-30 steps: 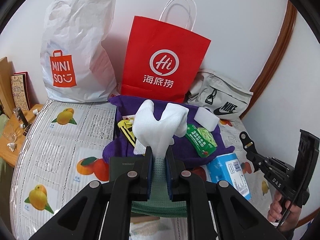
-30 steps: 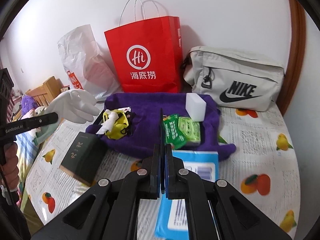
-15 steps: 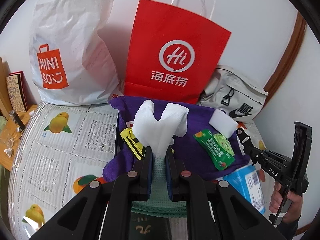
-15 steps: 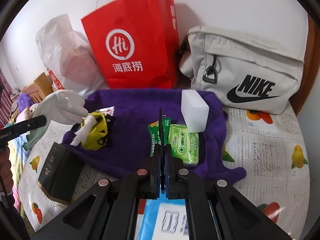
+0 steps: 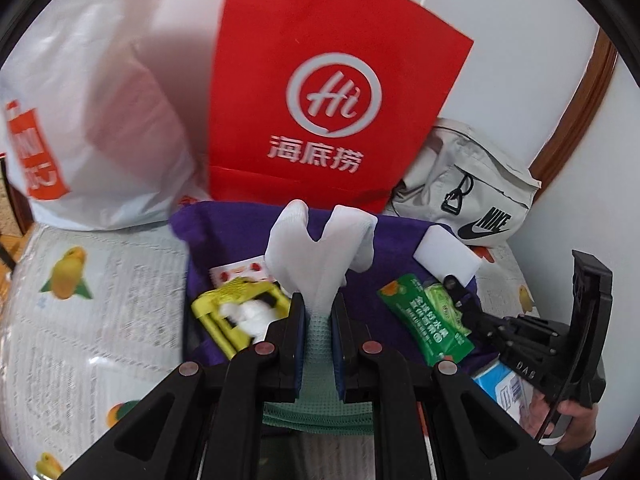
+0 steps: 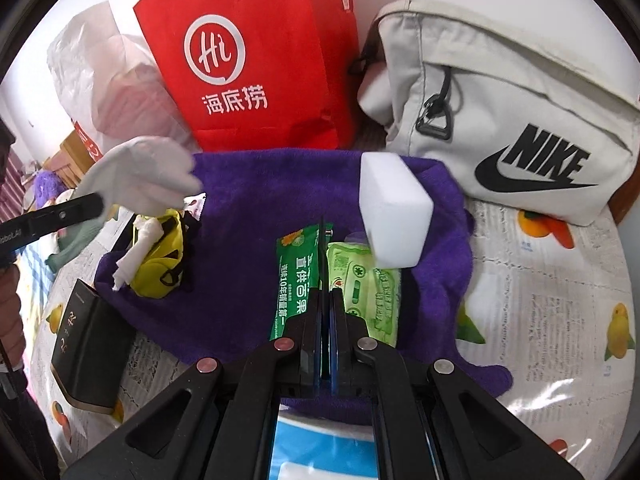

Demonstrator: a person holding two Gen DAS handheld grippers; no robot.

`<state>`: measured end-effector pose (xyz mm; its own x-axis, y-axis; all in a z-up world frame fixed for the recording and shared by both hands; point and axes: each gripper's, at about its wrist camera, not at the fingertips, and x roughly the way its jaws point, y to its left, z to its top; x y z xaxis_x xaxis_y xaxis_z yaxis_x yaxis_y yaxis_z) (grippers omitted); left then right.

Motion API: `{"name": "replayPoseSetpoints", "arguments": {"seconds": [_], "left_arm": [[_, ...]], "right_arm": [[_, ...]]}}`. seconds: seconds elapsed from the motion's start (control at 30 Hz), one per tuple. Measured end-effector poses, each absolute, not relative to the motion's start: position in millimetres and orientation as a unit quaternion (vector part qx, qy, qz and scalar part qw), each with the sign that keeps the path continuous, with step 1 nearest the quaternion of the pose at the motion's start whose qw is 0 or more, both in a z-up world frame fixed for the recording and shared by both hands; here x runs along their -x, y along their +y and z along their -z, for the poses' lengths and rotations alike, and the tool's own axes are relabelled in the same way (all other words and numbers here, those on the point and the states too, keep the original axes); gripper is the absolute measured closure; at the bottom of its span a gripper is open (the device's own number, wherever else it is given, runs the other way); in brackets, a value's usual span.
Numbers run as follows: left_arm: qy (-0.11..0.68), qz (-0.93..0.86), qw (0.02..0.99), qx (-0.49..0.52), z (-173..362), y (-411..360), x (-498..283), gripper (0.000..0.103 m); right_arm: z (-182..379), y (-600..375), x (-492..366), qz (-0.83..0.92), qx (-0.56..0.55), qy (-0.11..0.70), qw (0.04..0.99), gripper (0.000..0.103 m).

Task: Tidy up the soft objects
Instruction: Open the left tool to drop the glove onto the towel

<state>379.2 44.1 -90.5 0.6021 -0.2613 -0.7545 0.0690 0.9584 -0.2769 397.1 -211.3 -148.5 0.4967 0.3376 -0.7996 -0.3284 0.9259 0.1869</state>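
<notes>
Your left gripper (image 5: 319, 304) is clamped on the white glove (image 5: 320, 248); right gripper (image 6: 325, 300) closed, empty, green packet (image 6: 296, 280) just below its tips

Purple towel (image 6: 248, 216) crowded: white sponge block (image 6: 394, 210) far right, green packets (image 6: 300, 276) dead centre, yellow pouch (image 6: 162, 254) left. Open towel between pouch and packets. Red bag (image 6: 248, 56) and grey bag (image 6: 500, 100) wall off the back.

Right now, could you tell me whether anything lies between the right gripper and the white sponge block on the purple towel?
Yes: the green wipes pack lies on the purple towel directly between the shut right gripper and the white sponge block.
</notes>
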Motion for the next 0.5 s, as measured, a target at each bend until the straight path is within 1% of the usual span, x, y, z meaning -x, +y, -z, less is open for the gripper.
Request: {"name": "replayPoseSetpoints", "arguments": {"seconds": [0.3,0.5], "left_arm": [[0.464,0.091,0.877,0.088,116.5,26.9,-410.8,0.091],[0.476,0.089,0.871,0.088,127.9,25.1,-418.2,0.090]], "right_arm": [[164.6,-208.2,-412.8,-0.192,0.012,0.488,0.851,0.100],[165.7,-209.4,-415.4,-0.184,0.018,0.490,0.852,0.098]]}}
